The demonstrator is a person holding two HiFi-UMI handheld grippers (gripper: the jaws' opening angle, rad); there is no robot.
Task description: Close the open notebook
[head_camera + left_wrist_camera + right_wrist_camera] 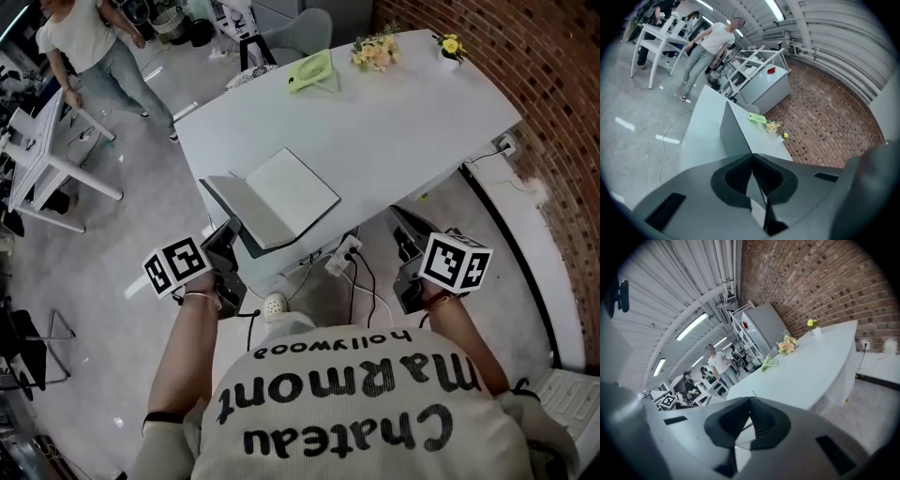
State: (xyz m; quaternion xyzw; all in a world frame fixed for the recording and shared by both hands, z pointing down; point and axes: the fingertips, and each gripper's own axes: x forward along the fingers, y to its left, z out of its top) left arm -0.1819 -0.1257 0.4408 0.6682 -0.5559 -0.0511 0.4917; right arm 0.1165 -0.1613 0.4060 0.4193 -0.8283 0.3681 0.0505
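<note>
The notebook (pixel 291 187) lies open near the front edge of the white table (pixel 394 122), white page up. Its grey left cover (pixel 246 208) is raised off the table. My left gripper (pixel 225 239) is shut on that cover's near corner. In the left gripper view the cover (pixel 733 133) stands up as a steep grey sheet running into the closed jaws of the left gripper (pixel 752 159). My right gripper (pixel 405 246) hangs off the table's front edge, right of the notebook. In the right gripper view the right gripper (pixel 750 401) has its tips together and holds nothing.
At the table's far side stand a green object (pixel 312 69), a bunch of flowers (pixel 375 52) and a small vase with a yellow flower (pixel 452 44). A power strip with cables (pixel 342 255) lies under the front edge. A person (pixel 84 37) stands by white desks (pixel 37 150) at far left. Brick wall (pixel 553 112) at right.
</note>
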